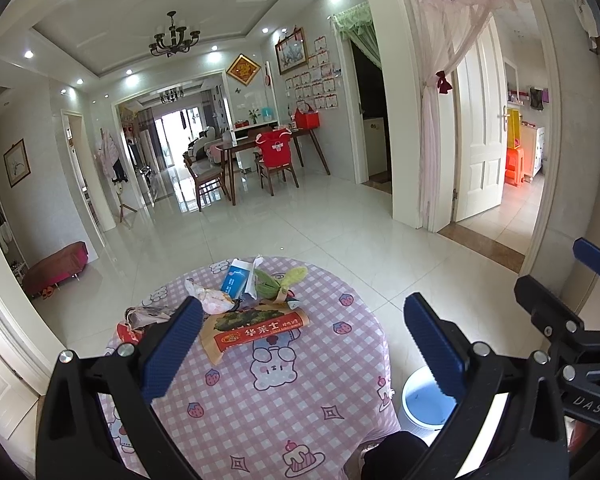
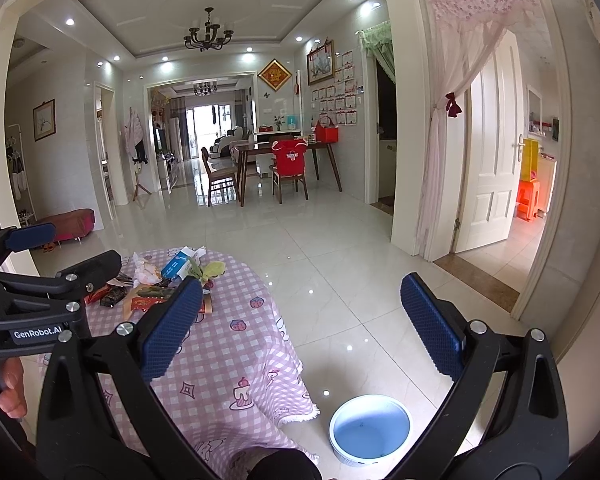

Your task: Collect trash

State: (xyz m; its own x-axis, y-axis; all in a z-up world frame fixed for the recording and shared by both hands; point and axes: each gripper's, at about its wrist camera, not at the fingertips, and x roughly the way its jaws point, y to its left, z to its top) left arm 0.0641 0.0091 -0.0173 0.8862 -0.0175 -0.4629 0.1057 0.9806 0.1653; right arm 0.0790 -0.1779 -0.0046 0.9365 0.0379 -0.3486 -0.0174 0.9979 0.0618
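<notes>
A home: chandelier (image 2: 208, 36), dining table (image 2: 284, 150) with chairs, curtained doorways.

Left gripper (image 1: 304, 344) and right gripper (image 2: 302, 326), jaws spread wide, nothing held.

Your worktop (image 1: 284, 412), pink checked cloth: red-and-brown wrapper (image 1: 256, 330), blue carton (image 1: 235, 282), green wrapper (image 1: 274, 286), crumpled paper (image 1: 210, 298). Floor (image 2: 340, 280): white bin (image 2: 370, 428).

Trash pile (image 1: 236, 304) on table (image 1: 284, 408); bin (image 2: 370, 428) on floor, right of table.
</notes>
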